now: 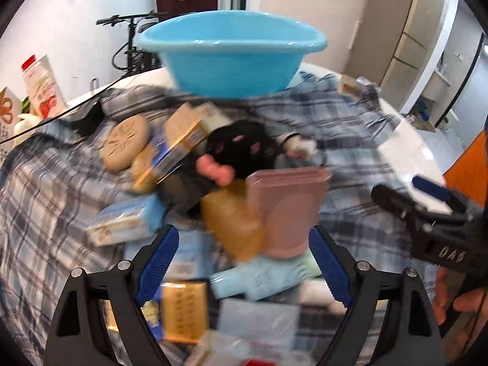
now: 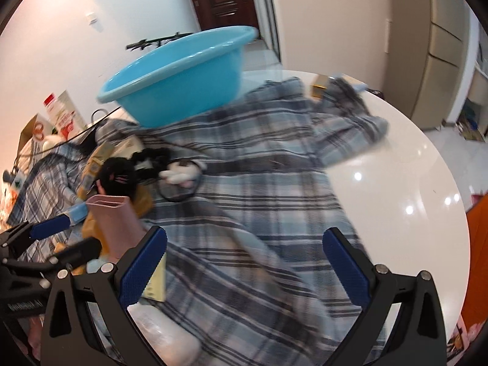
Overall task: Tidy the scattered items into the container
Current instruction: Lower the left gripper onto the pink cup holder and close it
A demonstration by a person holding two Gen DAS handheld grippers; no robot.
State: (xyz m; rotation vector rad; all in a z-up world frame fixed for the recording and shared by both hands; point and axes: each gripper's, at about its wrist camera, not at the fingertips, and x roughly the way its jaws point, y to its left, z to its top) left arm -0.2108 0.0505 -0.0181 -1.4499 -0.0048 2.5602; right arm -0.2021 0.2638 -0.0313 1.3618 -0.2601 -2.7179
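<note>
On the plaid cloth (image 1: 61,201) the blue basin (image 1: 231,61) stands at the far side, the scattered items heaped in front of it — risk: both frames are blurred, so a grab could catch cloth or topple the upright pink holder (image 1: 289,210). Left gripper (image 1: 244,265) and right gripper (image 2: 244,271) both gape empty. Only "DAS" on the right gripper's body is legible — box print is too smeared.
</note>
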